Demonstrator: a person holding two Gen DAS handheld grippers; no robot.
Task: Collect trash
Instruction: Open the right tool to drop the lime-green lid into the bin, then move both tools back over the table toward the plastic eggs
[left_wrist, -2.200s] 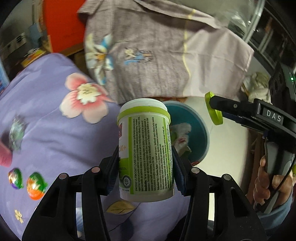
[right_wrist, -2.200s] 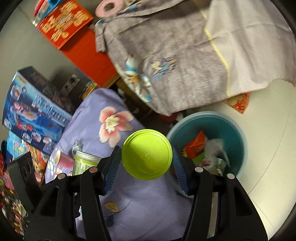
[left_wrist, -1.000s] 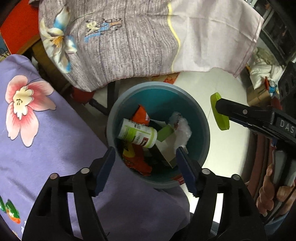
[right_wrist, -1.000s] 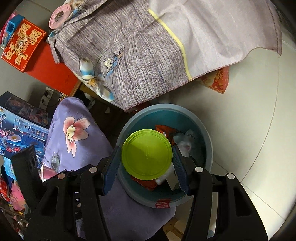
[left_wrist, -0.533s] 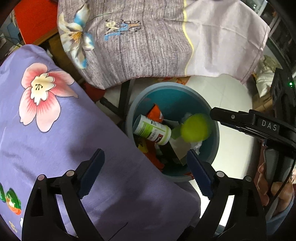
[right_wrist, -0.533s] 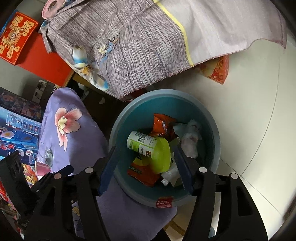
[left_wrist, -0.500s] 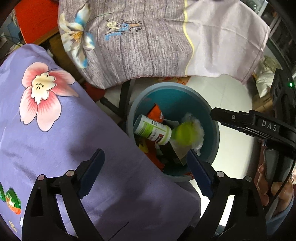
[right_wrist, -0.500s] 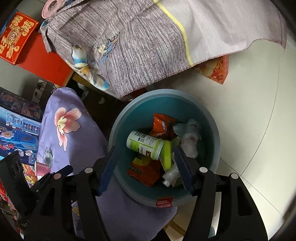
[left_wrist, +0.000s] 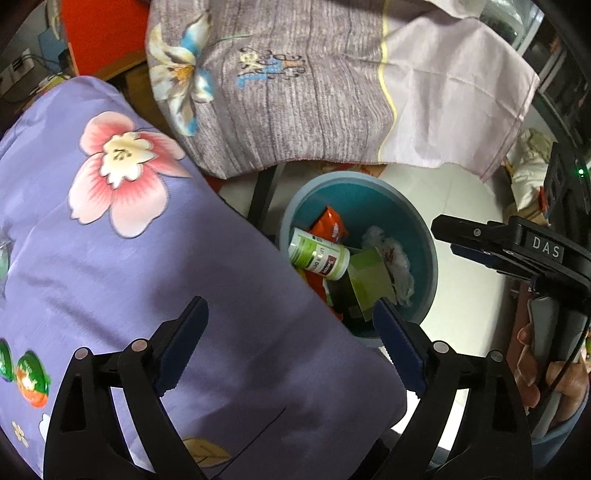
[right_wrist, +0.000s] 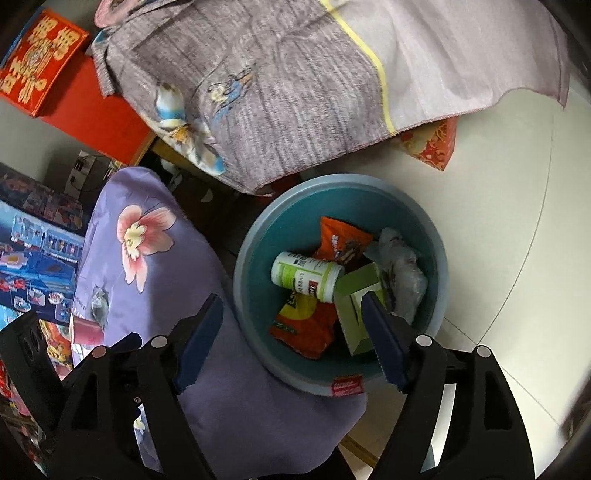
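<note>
A teal bin (left_wrist: 424, 236) (right_wrist: 251, 258) stands on the floor beside a purple flowered cloth. In it lie a white and green jar (left_wrist: 319, 254) (right_wrist: 306, 275) on its side, orange wrappers (right_wrist: 343, 242), a green box (right_wrist: 356, 291) and a crumpled clear bag (right_wrist: 402, 273). The lime lid does not show. My left gripper (left_wrist: 290, 345) is open and empty above the cloth's edge by the bin. My right gripper (right_wrist: 291, 338) is open and empty over the bin; it also shows in the left wrist view (left_wrist: 476, 240).
The purple flowered cloth (left_wrist: 147, 258) (right_wrist: 147, 236) covers the surface at left; small round sweets (left_wrist: 31, 373) lie on it. A grey flowered cloth (left_wrist: 295, 92) (right_wrist: 280, 81) hangs behind the bin. A red box (right_wrist: 432, 146) sits on the pale floor. Toy boxes (right_wrist: 33, 247) stand at far left.
The jar and then the lime lid were dropped into the bin. Both grippers have opened and are empty. The left gripper has drawn back over the purple cloth.
</note>
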